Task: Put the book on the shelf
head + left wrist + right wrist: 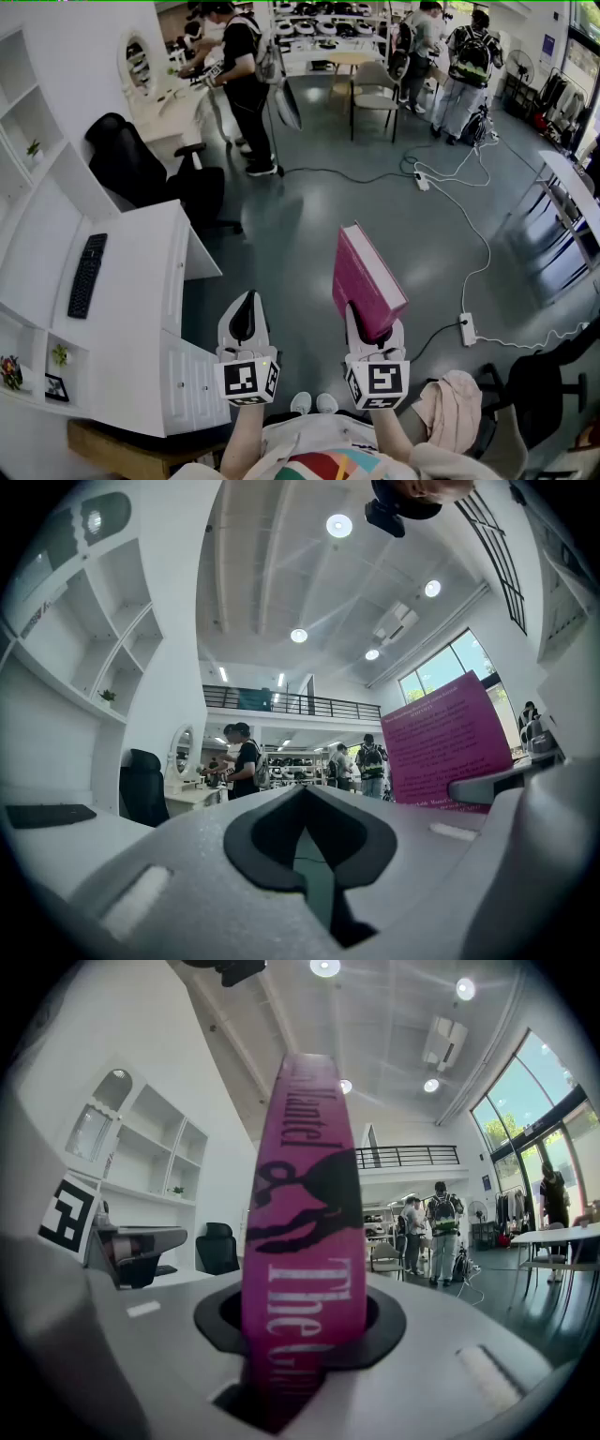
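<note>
A thick magenta book (pixel 366 278) stands upright in my right gripper (pixel 375 330), whose jaws are shut on its lower end. Its spine (pixel 302 1232), with black and white print, faces the right gripper view and fills its centre. My left gripper (pixel 247 323) hangs beside it to the left, shut and with nothing between its jaws; the book's cover (pixel 455 744) shows at the right of the left gripper view. The white shelf unit (pixel 37 141) with open compartments rises at the far left, above a white desk (pixel 131 281).
A black keyboard (pixel 86 274) lies on the desk. A black office chair (pixel 150 173) stands behind the desk. People stand at the far end of the room (pixel 242 75). Cables and a power strip (pixel 466 328) lie on the grey floor at right. A pink cloth (pixel 455 408) lies near my right arm.
</note>
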The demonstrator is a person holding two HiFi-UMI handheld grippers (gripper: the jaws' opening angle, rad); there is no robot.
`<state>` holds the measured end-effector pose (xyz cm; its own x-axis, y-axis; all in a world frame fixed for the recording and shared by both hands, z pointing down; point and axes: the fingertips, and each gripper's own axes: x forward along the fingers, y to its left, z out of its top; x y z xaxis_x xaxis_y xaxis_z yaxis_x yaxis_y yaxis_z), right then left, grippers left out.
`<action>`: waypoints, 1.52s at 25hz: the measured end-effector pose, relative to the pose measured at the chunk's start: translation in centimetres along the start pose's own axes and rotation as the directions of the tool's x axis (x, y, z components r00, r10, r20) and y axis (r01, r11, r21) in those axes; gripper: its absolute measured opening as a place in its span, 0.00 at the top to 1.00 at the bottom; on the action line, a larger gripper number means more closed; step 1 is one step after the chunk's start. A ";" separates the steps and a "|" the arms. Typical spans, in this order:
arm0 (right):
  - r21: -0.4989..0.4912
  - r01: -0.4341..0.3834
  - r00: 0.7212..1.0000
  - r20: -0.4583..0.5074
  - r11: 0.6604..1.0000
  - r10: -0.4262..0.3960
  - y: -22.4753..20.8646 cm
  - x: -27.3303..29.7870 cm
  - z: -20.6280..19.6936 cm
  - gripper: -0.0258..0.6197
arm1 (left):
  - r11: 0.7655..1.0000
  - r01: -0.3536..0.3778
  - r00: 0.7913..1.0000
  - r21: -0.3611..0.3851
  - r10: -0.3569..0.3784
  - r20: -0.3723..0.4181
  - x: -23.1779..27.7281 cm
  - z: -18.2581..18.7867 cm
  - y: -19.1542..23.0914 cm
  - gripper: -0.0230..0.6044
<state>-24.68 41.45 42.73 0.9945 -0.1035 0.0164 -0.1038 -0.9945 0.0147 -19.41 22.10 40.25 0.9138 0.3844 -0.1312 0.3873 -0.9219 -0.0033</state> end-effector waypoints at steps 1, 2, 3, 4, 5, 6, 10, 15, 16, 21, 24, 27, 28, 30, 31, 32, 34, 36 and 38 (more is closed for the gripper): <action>-0.001 0.001 1.000 -0.002 1.000 -0.001 0.1 0.0 0.0 0.73 | 1.000 -0.002 1.000 -0.001 0.002 0.000 -0.1 0.0 0.2 0.97; -0.003 0.001 1.000 -0.003 1.000 -0.001 0.3 0.1 -0.1 0.73 | 1.000 -0.005 1.000 -0.003 0.005 -0.001 -0.2 -0.1 0.4 0.97; -0.004 0.000 1.000 -0.004 1.000 0.000 0.4 0.2 -0.1 0.73 | 1.000 -0.007 1.000 -0.004 0.007 -0.002 -0.3 -0.1 0.6 0.97; -0.005 -0.002 1.000 -0.004 1.000 0.002 0.6 0.2 -0.1 0.73 | 1.000 -0.011 1.000 -0.006 0.011 -0.003 -0.4 -0.2 0.8 0.97; -0.005 -0.005 1.000 -0.005 1.000 0.005 0.8 0.3 -0.1 0.73 | 1.000 -0.015 1.000 -0.007 0.015 -0.005 -0.5 -0.2 1.1 0.97; -0.005 -0.008 1.000 -0.005 1.000 0.008 1.0 0.4 0.0 0.73 | 1.000 -0.019 1.000 -0.010 0.019 -0.007 -0.5 -0.3 1.3 0.97; 0.001 -0.007 1.000 -0.002 1.000 0.007 1.6 0.9 -0.1 0.73 | 0.999 -0.030 1.000 -0.020 0.030 -0.010 -0.6 -0.8 2.5 0.97; 0.028 0.012 1.000 0.002 1.000 -0.012 2.1 1.6 0.0 0.73 | 0.999 -0.034 0.999 -0.026 0.033 -0.007 -0.4 -1.0 4.0 0.97; 0.026 0.016 1.000 0.001 1.000 -0.016 2.2 1.7 0.0 0.73 | 0.999 -0.033 0.999 -0.028 0.033 -0.006 -0.3 -1.0 4.3 0.97; 0.020 0.028 1.000 -0.007 0.999 -0.028 3.3 2.7 0.0 0.73 | 0.999 -0.025 1.000 -0.035 0.025 0.000 0.2 -1.0 5.9 0.97; 0.014 0.036 0.999 -0.008 0.999 -0.036 4.1 3.2 0.2 0.73 | 0.999 -0.018 1.000 -0.039 0.019 0.009 0.5 -0.8 6.9 0.97; 0.013 0.049 0.999 0.003 0.999 -0.049 5.1 3.5 0.8 0.73 | 0.999 -0.009 1.000 -0.038 0.010 0.021 0.7 -0.3 8.2 0.97; 0.015 0.054 0.999 0.007 0.998 -0.054 5.5 3.6 0.9 0.73 | 0.999 -0.009 1.000 -0.036 0.009 0.020 0.6 -0.4 8.8 0.97; 0.018 0.065 0.998 0.010 0.998 -0.065 6.4 3.7 0.7 0.73 | 0.999 -0.009 1.000 -0.038 0.009 0.006 0.7 -1.2 10.0 0.97; 0.016 0.072 0.997 0.009 0.997 -0.072 6.7 3.8 0.6 0.73 | 0.999 -0.006 1.000 -0.042 0.006 -0.004 0.9 -1.7 10.5 0.97; 0.013 0.081 0.997 0.006 0.997 -0.081 6.9 3.9 0.5 0.73 | 0.999 -0.001 1.000 -0.047 0.001 -0.013 1.2 -2.1 10.9 0.97; 0.006 0.095 0.995 -0.003 0.995 -0.095 6.9 4.2 0.3 0.73 | 0.999 0.011 1.000 -0.051 -0.012 -0.020 1.8 -2.5 11.2 0.97; 0.003 0.102 0.995 -0.011 0.995 -0.101 6.6 4.7 0.2 0.73 | 0.999 0.016 1.000 -0.047 -0.017 -0.017 2.6 -2.5 11.3 0.97; 0.003 0.106 0.994 -0.015 0.994 -0.106 6.1 5.1 -0.1 0.73 | 0.999 0.017 1.000 -0.049 -0.017 -0.007 3.5 -2.6 11.2 0.97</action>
<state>-20.24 34.84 42.96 0.9996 0.0023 0.0297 0.0019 -0.9999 0.0138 -11.60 13.27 42.33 0.9078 0.4005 -0.1245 0.4082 -0.9119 0.0432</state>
